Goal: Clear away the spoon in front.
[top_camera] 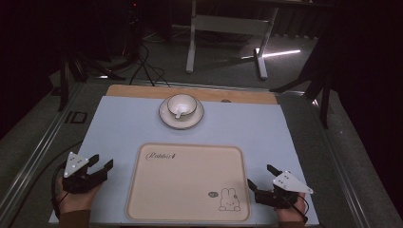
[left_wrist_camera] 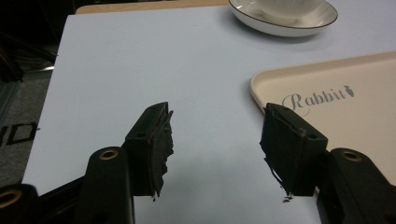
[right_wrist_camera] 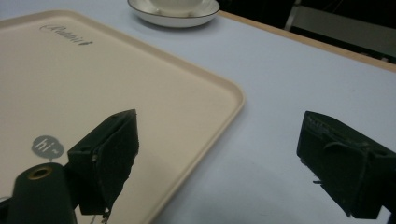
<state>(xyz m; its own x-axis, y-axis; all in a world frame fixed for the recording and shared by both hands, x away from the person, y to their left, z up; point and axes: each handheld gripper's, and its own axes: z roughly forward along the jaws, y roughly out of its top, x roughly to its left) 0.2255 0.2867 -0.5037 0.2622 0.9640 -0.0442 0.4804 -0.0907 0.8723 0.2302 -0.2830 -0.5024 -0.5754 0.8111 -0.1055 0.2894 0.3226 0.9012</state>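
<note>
Left gripper (top_camera: 101, 167): held at the near left of the worktop (top_camera: 123, 128), just beside the tray's left edge; grey three-cornered plate on top.
Left jaws: spread wide, released; nothing between them but bare pale-blue worktop surface. In the left gripper view (left_wrist_camera: 215, 135) the right-hand jaw stands close to the tray's near corner; contact with it cannot be told.
Left hand (top_camera: 73, 199): wrapped round the gripper body, forearm coming in from the bottom edge.
Tray (top_camera: 187, 183): cream, rounded corners, lying flat at the near centre of the worktop between the two grippers; "Rabbit" lettering near its far left corner, a rabbit drawing near its near right corner. Nothing lies on it.
Saucer (top_camera: 166, 116): white with a dark rim, at the far centre of the worktop, well apart from the tray and from both grippers.
Cup (top_camera: 182, 105): white, upright on the saucer; something pale lies inside it, too small to tell.
Right gripper (top_camera: 261, 176): held at the near right of the worktop, just beside the tray's right edge.
Right jaws: spread wide, released, holding nothing. In the right gripper view (right_wrist_camera: 219, 140) one jaw hangs over the tray's surface, the other over bare worktop, the tray's rim running between them.
Right hand (top_camera: 290, 213): grips the gripper body at the bottom edge.
</note>
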